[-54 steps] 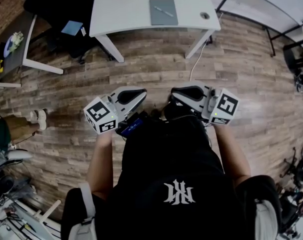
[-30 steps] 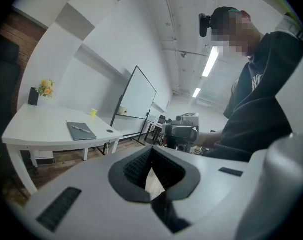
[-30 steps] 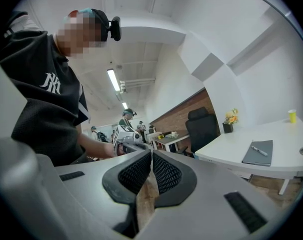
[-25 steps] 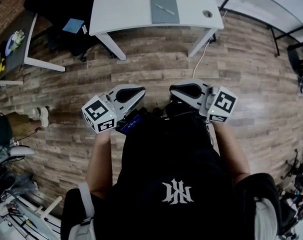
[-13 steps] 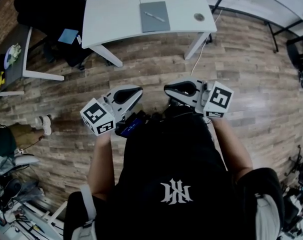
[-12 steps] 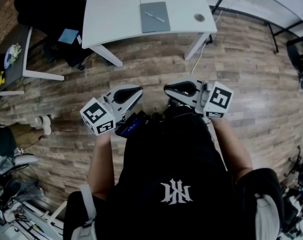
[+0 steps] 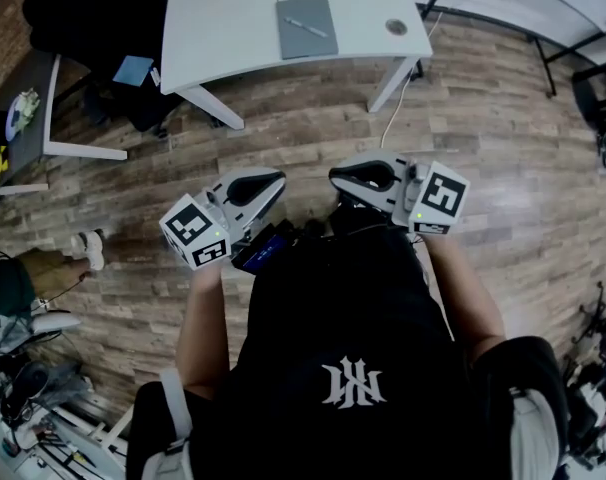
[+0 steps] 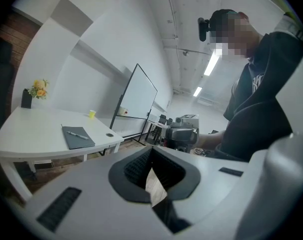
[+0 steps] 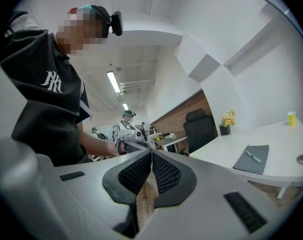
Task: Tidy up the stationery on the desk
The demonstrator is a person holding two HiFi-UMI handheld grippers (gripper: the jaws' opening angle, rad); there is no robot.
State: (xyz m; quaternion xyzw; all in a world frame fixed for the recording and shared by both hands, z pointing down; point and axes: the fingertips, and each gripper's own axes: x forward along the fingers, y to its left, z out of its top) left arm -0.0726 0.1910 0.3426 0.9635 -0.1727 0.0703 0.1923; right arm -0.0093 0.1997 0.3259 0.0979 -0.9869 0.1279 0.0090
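A grey notebook (image 7: pixel 306 26) with a pen (image 7: pixel 310 28) on it lies on the white desk (image 7: pixel 233 28), far ahead of me across the wooden floor. I hold both grippers at my waist, tips turned towards each other. My left gripper (image 7: pixel 281 180) and right gripper (image 7: pixel 335 176) are both shut with nothing between the jaws. The left gripper view shows its gripper (image 8: pixel 150 152), the notebook (image 8: pixel 78 137) and the pen (image 8: pixel 77 133). In the right gripper view, that gripper (image 9: pixel 151 154) points past the notebook (image 9: pixel 252 159) and its pen (image 9: pixel 252 156).
A black office chair (image 7: pixel 83 18) stands left of the desk, with a grey side table (image 7: pixel 28 98) further left. A white cable (image 7: pixel 393 118) hangs down by the desk leg. On the desk are a flower pot (image 8: pixel 39 89) and a yellow cup (image 9: pixel 291 118). A whiteboard (image 8: pixel 136 101) stands behind.
Both grippers stay shut at my waist, almost where they were. The head view has shifted, so the desk and notebook sit slightly further left and up.
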